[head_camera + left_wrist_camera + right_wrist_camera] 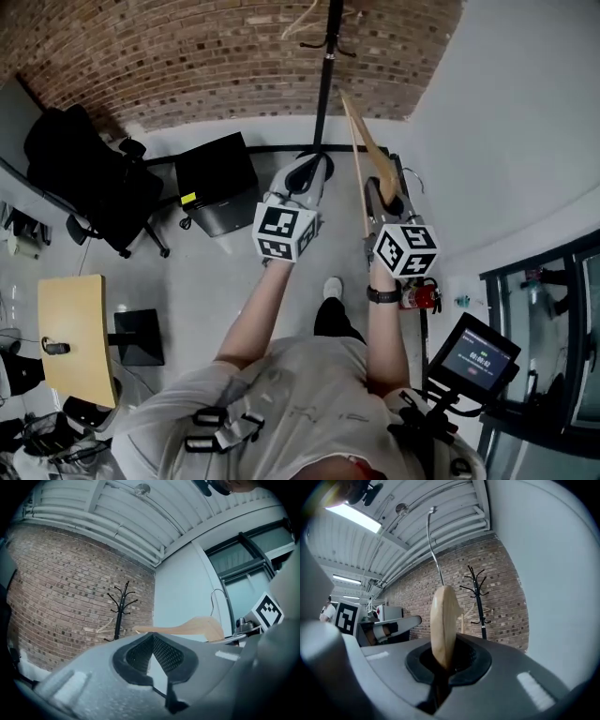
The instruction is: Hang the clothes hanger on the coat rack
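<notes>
Wood fills the grip of my right tool (443,660): its two pads are pinched on the lower edge of the wooden clothes hanger (443,620). I see the hanger edge-on there, standing upright out of the pads, with its wire hook (433,541) rising above it and bending over at the top.

My left tool (152,641) sits just beside the right one, at about the same height. Its pads are pressed together at the tips, with nothing between them. From the left gripper view, the hanger shows side-on to the right, clear of this tool.

Further off, the black coat rack (326,75) stands on the floor ahead of both tools, well apart from the hanger. A pale second hanger (105,627) hangs on one of the rack's lower pegs. Behind the rack is a brick wall (187,56), meeting a plain white wall (525,112) on the right.
</notes>
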